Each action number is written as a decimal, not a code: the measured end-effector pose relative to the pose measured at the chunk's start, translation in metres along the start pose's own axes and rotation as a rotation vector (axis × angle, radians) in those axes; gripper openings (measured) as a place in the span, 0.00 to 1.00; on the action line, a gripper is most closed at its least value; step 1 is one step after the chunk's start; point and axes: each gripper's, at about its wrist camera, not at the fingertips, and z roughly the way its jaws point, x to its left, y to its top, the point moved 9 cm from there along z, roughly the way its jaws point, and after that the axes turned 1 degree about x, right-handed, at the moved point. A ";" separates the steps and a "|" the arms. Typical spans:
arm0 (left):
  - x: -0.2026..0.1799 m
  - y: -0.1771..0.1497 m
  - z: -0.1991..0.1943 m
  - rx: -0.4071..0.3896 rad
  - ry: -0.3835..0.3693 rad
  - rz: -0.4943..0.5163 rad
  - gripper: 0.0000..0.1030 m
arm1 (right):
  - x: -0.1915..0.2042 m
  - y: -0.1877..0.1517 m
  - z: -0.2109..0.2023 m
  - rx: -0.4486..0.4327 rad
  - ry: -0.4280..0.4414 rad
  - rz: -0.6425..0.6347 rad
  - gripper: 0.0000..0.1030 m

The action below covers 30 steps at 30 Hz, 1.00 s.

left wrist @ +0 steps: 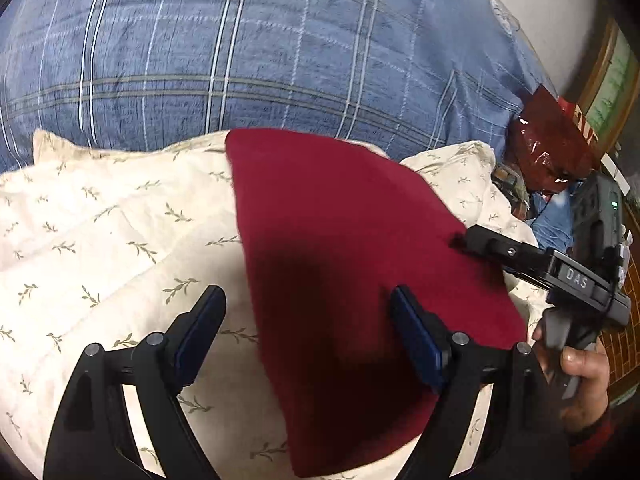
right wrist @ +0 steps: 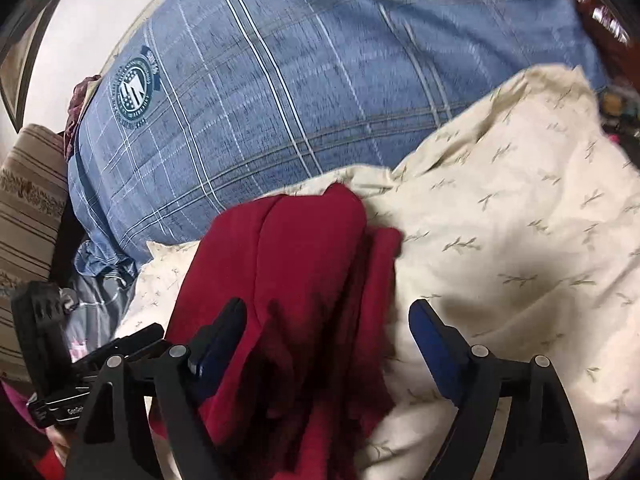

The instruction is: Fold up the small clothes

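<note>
A dark red garment [left wrist: 352, 256] lies folded flat on a cream leaf-print quilt [left wrist: 100, 216]. My left gripper [left wrist: 308, 300] is open above its near left edge, one finger over the quilt, the other over the cloth. My right gripper [left wrist: 460, 240] shows at the right of the left wrist view, its tip at the garment's right edge. In the right wrist view the red garment [right wrist: 304, 280] lies bunched in folds and my right gripper [right wrist: 328, 316] is open over it, holding nothing. The left gripper's body [right wrist: 100, 360] shows at the lower left there.
A large blue plaid pillow [left wrist: 248, 52] lies behind the quilt. A dark red shiny bag [left wrist: 552, 144] and clutter sit at the far right. A striped cushion [right wrist: 28, 216] is at the left in the right wrist view.
</note>
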 end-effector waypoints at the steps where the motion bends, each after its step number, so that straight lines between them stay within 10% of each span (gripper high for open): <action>1: 0.002 0.000 0.003 0.004 -0.003 -0.006 0.82 | 0.000 0.000 0.008 0.022 0.013 0.010 0.83; 9: -0.004 -0.003 0.035 0.053 -0.133 -0.085 0.84 | 0.016 -0.009 0.042 0.054 0.071 -0.039 0.68; 12: -0.009 0.001 0.032 0.057 -0.157 -0.088 0.70 | 0.024 -0.006 0.029 0.002 0.051 -0.068 0.47; 17: -0.012 0.003 -0.008 0.044 -0.186 -0.063 0.53 | 0.067 -0.005 -0.010 -0.044 0.083 -0.128 0.42; 24: 0.005 -0.029 -0.094 0.008 -0.077 -0.041 0.53 | 0.126 -0.041 -0.041 0.004 0.187 -0.153 0.42; 30: 0.032 -0.075 -0.094 0.052 0.016 -0.079 0.53 | 0.136 -0.089 -0.012 0.099 0.176 -0.161 0.42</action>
